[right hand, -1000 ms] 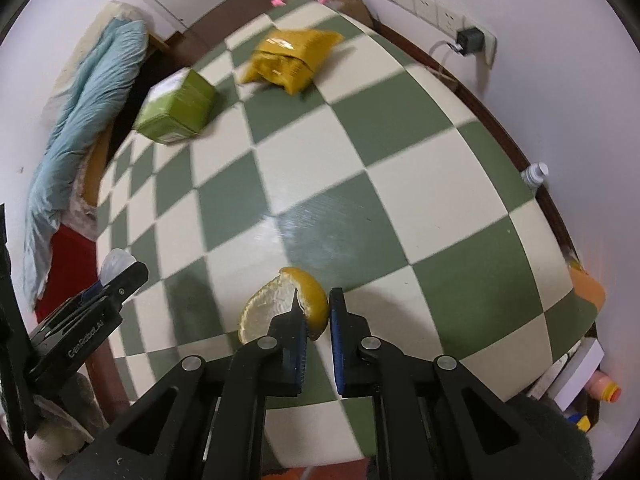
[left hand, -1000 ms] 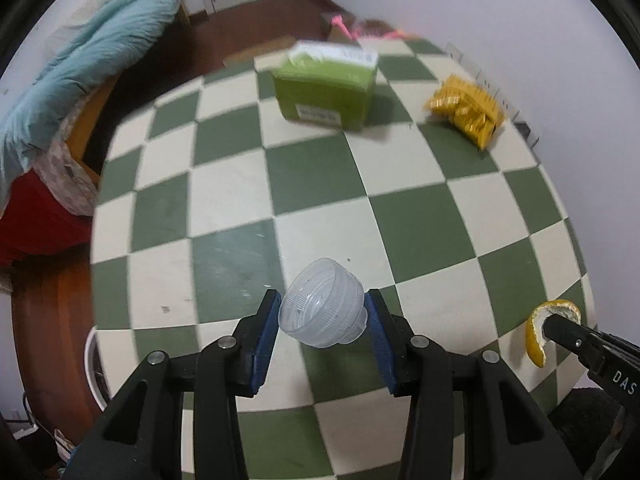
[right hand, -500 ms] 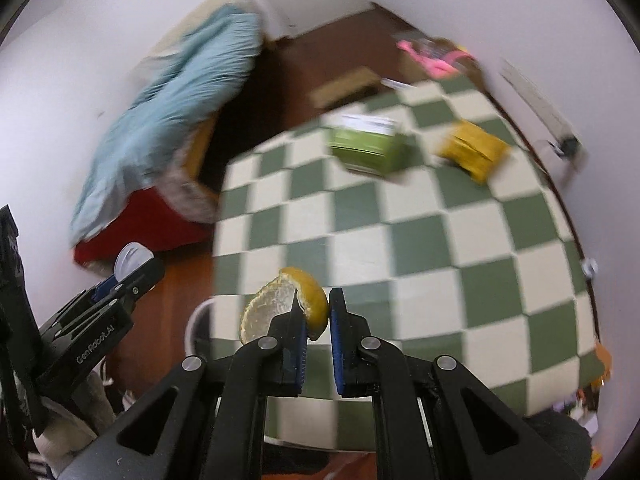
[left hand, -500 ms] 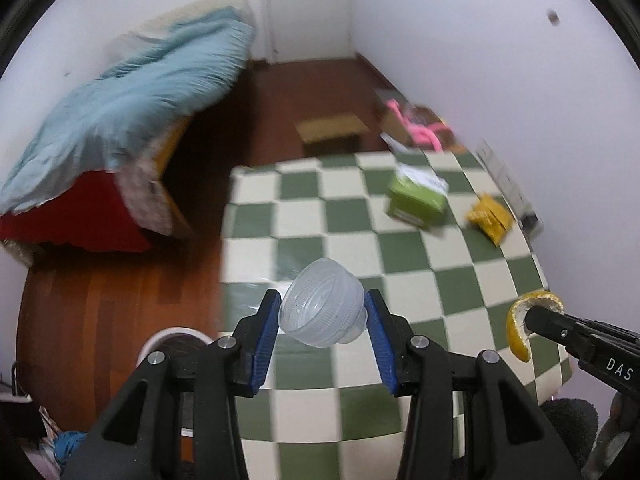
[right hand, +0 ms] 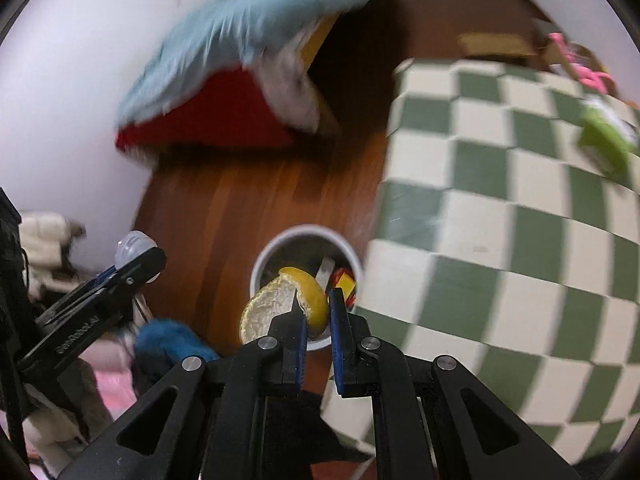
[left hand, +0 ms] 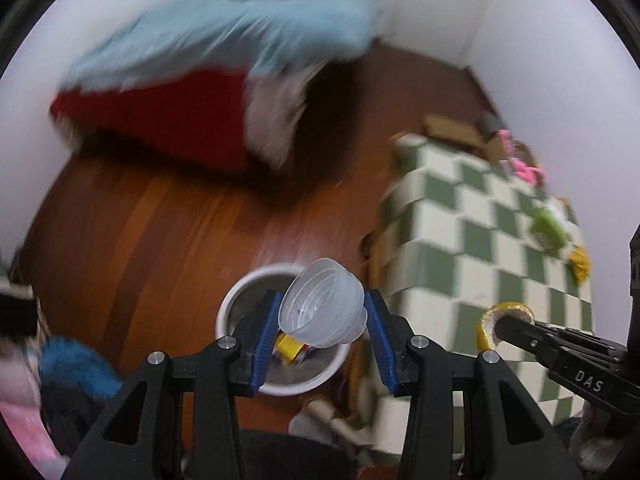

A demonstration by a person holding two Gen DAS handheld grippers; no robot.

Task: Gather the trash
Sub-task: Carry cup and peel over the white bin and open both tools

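My left gripper (left hand: pixel 322 320) is shut on a clear plastic cup (left hand: pixel 322 314) and holds it over a white trash bin (left hand: pixel 236 308) on the wooden floor. My right gripper (right hand: pixel 316 312) is shut on a yellow citrus peel (right hand: pixel 280 300) above the same white bin (right hand: pixel 304 236), which has trash inside. The peel (left hand: pixel 486 322) and right gripper also show at the right of the left wrist view. The left gripper with the cup (right hand: pixel 134 242) shows at the left of the right wrist view.
The green and cream checkered table (right hand: pixel 500 208) stands right of the bin, with a green box (right hand: pixel 604 140) and a yellow bag (left hand: pixel 580 264) on it. A bed with a blue blanket (left hand: pixel 224 28) lies beyond. Clothes (left hand: pixel 76 368) lie on the floor at the left.
Both grippers swung left off the table with their loads and now hang over the bin on the floor. The table has slid to the right of both views.
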